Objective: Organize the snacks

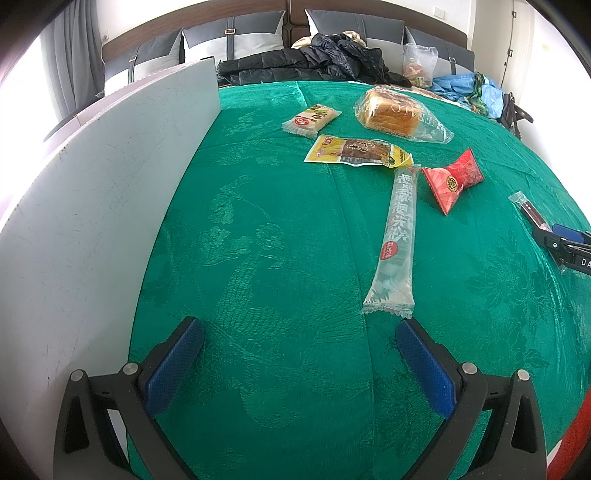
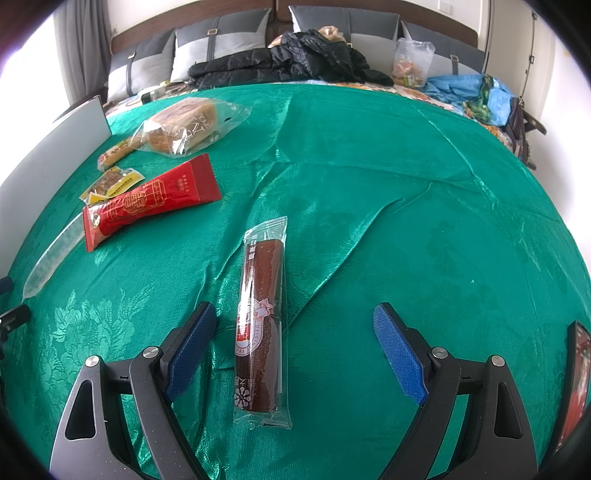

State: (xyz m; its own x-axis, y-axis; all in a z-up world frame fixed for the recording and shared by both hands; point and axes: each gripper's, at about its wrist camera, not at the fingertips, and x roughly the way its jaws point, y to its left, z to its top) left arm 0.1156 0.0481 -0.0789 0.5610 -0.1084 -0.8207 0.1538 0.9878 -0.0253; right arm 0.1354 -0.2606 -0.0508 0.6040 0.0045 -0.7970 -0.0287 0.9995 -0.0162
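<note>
Nearest the right wrist camera, a brown snack bar (image 2: pixel 260 325) in clear wrap lies lengthwise on the green cloth (image 2: pixel 406 206), between the blue-padded fingers of the right gripper (image 2: pixel 295 345). That gripper stands wide apart and touches nothing; the bar sits closer to the left finger than to the right. Beyond and to the left lies a red packet (image 2: pixel 147 201), tilted, with a yellow packet (image 2: pixel 110 182) just behind it and a bagged bread loaf (image 2: pixel 188 125) farther back. A long clear tube-shaped packet (image 2: pixel 51 254) lies at the left edge of this view.

From the left wrist view, the left gripper (image 1: pixel 299 363) is likewise spread wide and empty above bare cloth. The long clear packet (image 1: pixel 397 236) lies just ahead of its right finger, not touching it. Farther out are the red packet (image 1: pixel 452 181), the yellow packet (image 1: pixel 358 151), a small pale packet with a red label (image 1: pixel 310 120) and the bread loaf (image 1: pixel 393 114). The brown bar (image 1: pixel 530 210) shows at the right edge beside the right gripper's tip. A white board (image 1: pixel 92 206) stands upright along the left side of the cloth. Behind the cloth, on a bed, lie a black jacket (image 1: pixel 314 61), grey pillows (image 1: pixel 236 35) and blue fabric (image 1: pixel 469 86).
</note>
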